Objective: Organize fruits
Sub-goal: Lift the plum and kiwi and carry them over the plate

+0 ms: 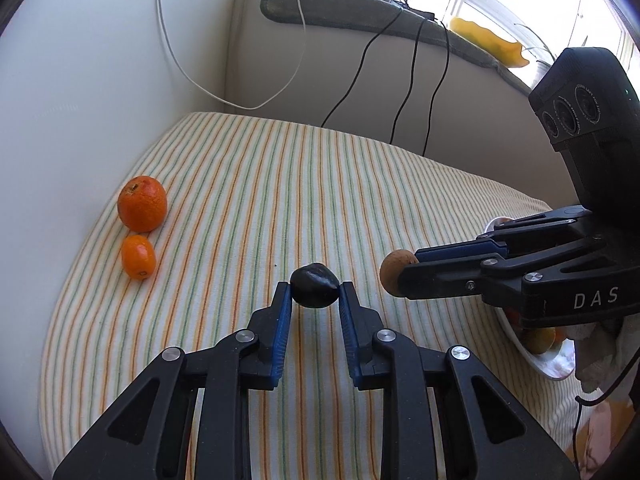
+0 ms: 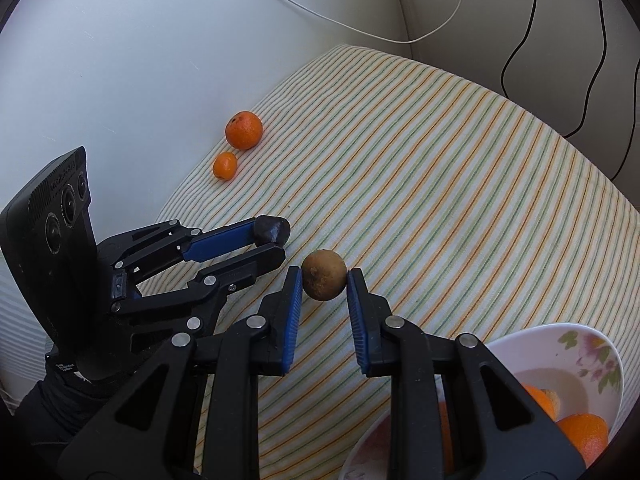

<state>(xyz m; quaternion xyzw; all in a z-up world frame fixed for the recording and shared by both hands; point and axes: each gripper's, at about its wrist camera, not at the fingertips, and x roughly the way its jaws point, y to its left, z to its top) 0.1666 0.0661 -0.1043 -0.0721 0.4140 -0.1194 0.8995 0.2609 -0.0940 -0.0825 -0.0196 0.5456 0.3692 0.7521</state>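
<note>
Resting at the far left of the striped cloth (image 1: pixel 280 184), a large orange (image 1: pixel 142 203) and a small orange (image 1: pixel 138 256) are seen just beside each other near the white wall — still loose, well apart from both tools. Toward the middle, a dark fruit (image 1: pixel 314 285) is pinched between the blue pads of the left gripper (image 1: pixel 314 292), its jaws clenched on the fruit's two sides; its longer axis appears to run across the fingers. Whether it is lifted clear of the cloth cannot be told. Further right, a brown round fruit (image 2: pixel 324 275) is gripped in the same way by the right gripper (image 2: pixel 323 280), which is closed on it and is seen in the left wrist view pointing leftward. At the far right, a floral white bowl (image 2: pixel 592 344) is shown already holding orange fruit, with a second dish edge partly hidden below it. The bowl lies behind and to the right of the right gripper's jaws — the nearer tool by a clear margin — so a drawing back rightward is judged to be called for, while the left gripper's load would have to be carried across.
</note>
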